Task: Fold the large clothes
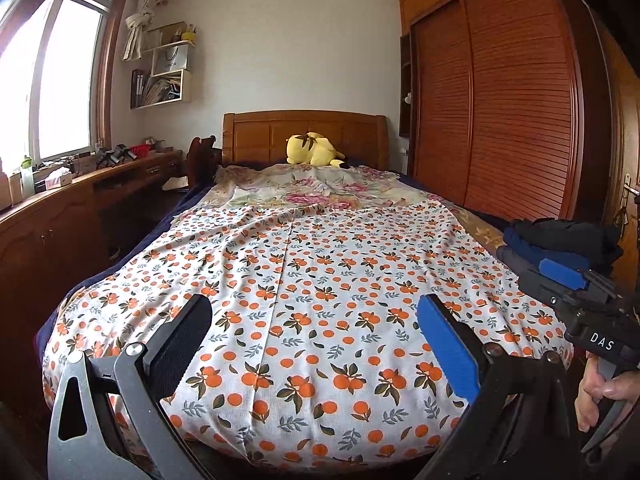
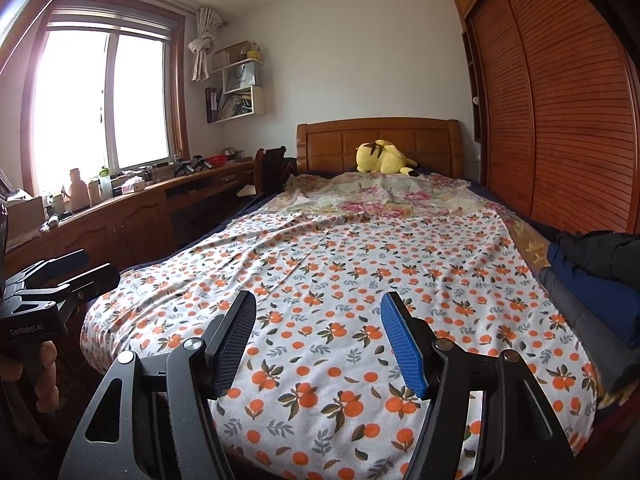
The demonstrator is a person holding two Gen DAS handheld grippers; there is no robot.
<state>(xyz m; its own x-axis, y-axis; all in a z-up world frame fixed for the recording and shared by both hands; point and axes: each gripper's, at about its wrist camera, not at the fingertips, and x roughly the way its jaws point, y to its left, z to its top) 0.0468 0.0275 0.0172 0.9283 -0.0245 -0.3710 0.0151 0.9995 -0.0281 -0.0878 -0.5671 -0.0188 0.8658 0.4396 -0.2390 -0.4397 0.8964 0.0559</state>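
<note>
orange-printed cloth [image 1: 304, 280] lies spread flat over the bed [image 2: 380, 136], below the yellow plush [image 1: 314, 150]. left claw [image 1: 314, 342] and right claw [image 2: 318, 342] hover spread, pinching nothing. a shallow pinch could snag the floral sheet [image 1: 304, 188] underneath too.

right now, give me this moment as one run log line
stage: pre-grasp | left gripper: open, above sheet | right gripper: open, above sheet | orange-print sheet: spread flat on bed | dark clothes pile: right edge of bed
</note>
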